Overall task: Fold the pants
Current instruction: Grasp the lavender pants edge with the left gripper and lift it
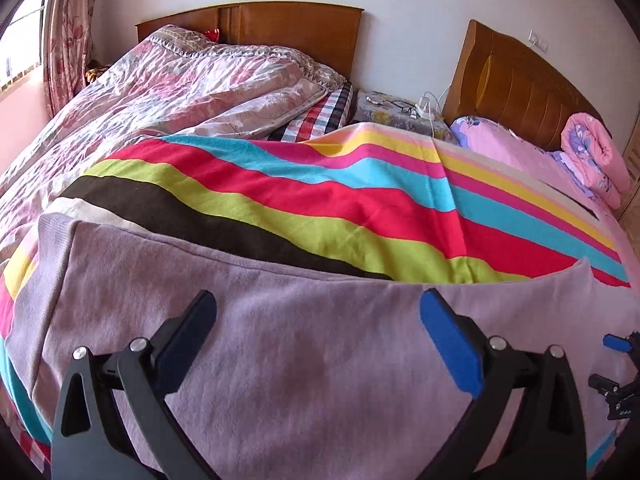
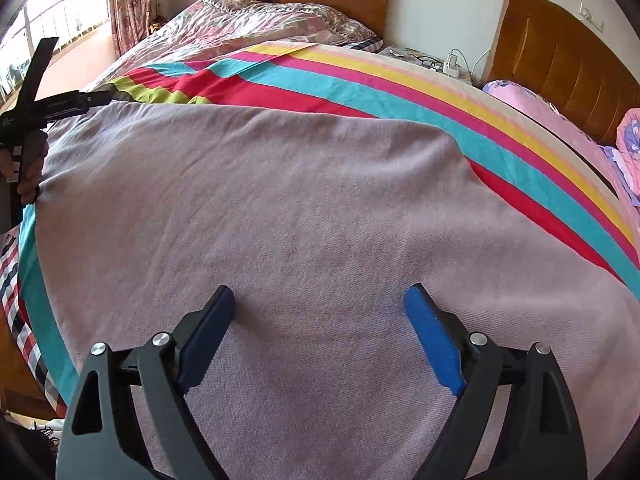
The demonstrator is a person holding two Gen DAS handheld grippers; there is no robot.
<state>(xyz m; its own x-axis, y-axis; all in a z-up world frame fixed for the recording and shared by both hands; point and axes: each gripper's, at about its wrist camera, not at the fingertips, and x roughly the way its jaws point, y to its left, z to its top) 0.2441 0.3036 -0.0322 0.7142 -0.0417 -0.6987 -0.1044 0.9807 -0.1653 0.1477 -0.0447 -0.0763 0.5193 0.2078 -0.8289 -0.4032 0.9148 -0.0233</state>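
Lilac knit pants (image 1: 304,344) lie spread flat on a striped blanket (image 1: 320,200) on the bed; they also fill the right wrist view (image 2: 280,220). My left gripper (image 1: 318,304) is open and empty, just above the pants near their far edge. My right gripper (image 2: 320,300) is open and empty, low over the middle of the pants. The left gripper shows at the left edge of the right wrist view (image 2: 36,108), by the pants' left edge. Part of the right gripper (image 1: 618,368) shows at the right edge of the left wrist view.
A crumpled pink floral quilt (image 1: 168,88) lies at the back left. Two wooden headboards (image 1: 280,36) stand at the wall. A nightstand (image 1: 396,112) with glasses and cables sits between the beds. A rolled pink quilt (image 1: 592,160) lies at far right. A curtain (image 1: 68,32) hangs left.
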